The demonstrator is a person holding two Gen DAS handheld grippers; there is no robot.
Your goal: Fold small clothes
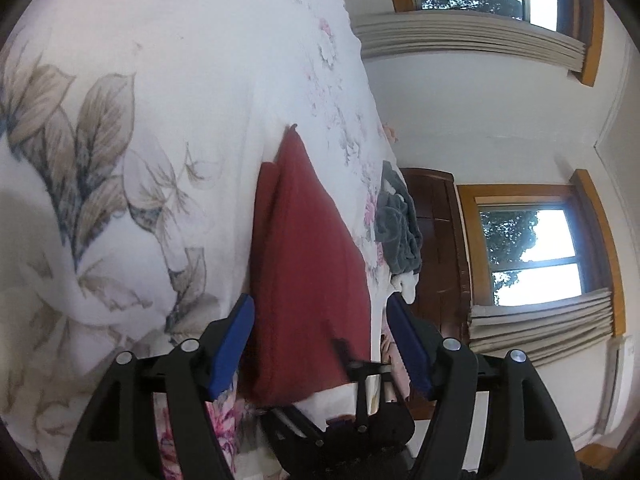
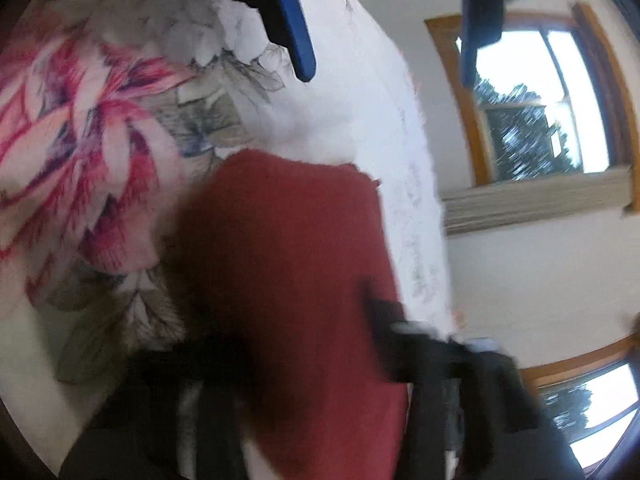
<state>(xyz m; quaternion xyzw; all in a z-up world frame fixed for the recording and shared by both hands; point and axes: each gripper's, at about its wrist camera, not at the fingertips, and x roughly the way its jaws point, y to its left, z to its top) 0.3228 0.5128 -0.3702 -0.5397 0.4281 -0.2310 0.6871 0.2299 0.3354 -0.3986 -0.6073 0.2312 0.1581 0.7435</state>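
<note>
Red garment (image 1: 304,264) lying folded on floral bed cover (image 1: 120,128), left hand-held gripper (image 1: 320,344) spread wide astride its near end, right hand-held gripper (image 2: 320,392) blurred, state unreadable; risk: careless closing bunches layers, undoing fold or snagging cover.

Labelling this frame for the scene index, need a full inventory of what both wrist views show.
dark red knitted garment: 1, dark red, lying on the bed between the left tongs' fingers; fills the lower middle of the right wrist view
white floral bed cover: 1, white with grey-brown leaves and pink flowers, under the garment
grey crumpled cloth: 1, grey, at the bed's far edge
wood-framed windows: 2, orange-brown frames, on the white wall
dark wooden cabinet: 1, dark brown, beside the lower window
left tongs: 1, black with blue pads, open, astride the garment
right tongs: 1, black, blurred; state unclear
</note>
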